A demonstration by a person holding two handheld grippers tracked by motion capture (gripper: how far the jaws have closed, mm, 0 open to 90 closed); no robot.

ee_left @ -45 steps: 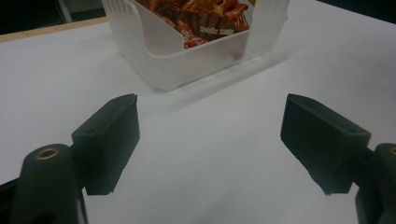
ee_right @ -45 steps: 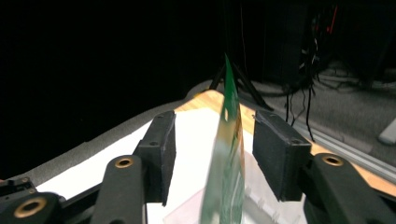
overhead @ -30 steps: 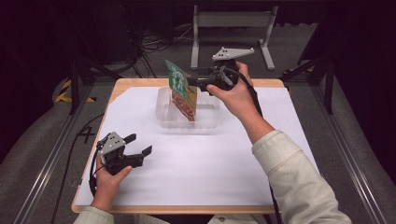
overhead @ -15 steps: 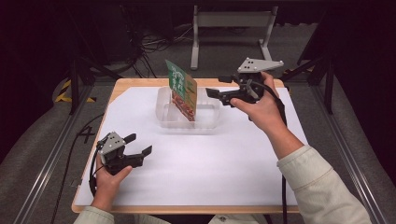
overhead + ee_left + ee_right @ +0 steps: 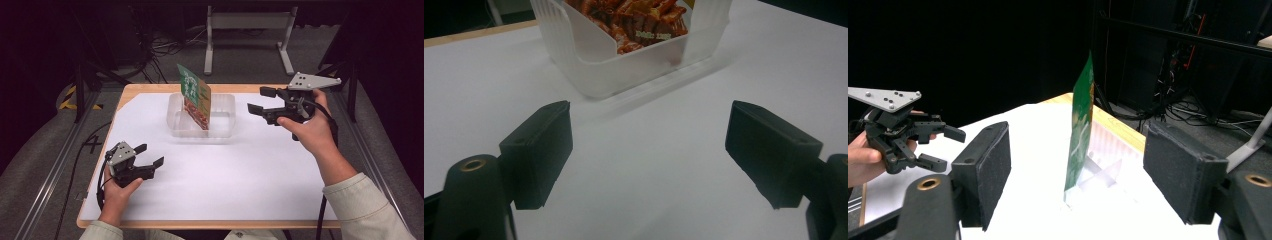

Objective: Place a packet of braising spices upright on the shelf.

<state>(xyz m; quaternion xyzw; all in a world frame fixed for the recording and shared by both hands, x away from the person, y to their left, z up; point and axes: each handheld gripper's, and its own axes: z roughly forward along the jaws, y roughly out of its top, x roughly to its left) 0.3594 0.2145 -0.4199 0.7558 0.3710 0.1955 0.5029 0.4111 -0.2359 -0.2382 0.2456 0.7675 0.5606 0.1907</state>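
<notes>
Green-and-red foil snack packet [image 5: 194, 97] upright in clear plastic tub [image 5: 223, 130] near table's far edge | right gripper [image 5: 261, 101] — jaws apart, empty, now drawn back rightward from packet | left gripper [image 5: 149, 156] — unmoved, jaws apart, near-left corner.

The snack packet [image 5: 634, 20] standing in the clear container [image 5: 624, 70] carries a short line of pale print in the left gripper view, but it is too blurred to read. Its green face [image 5: 192, 87] shows white marks, also unreadable.
</notes>
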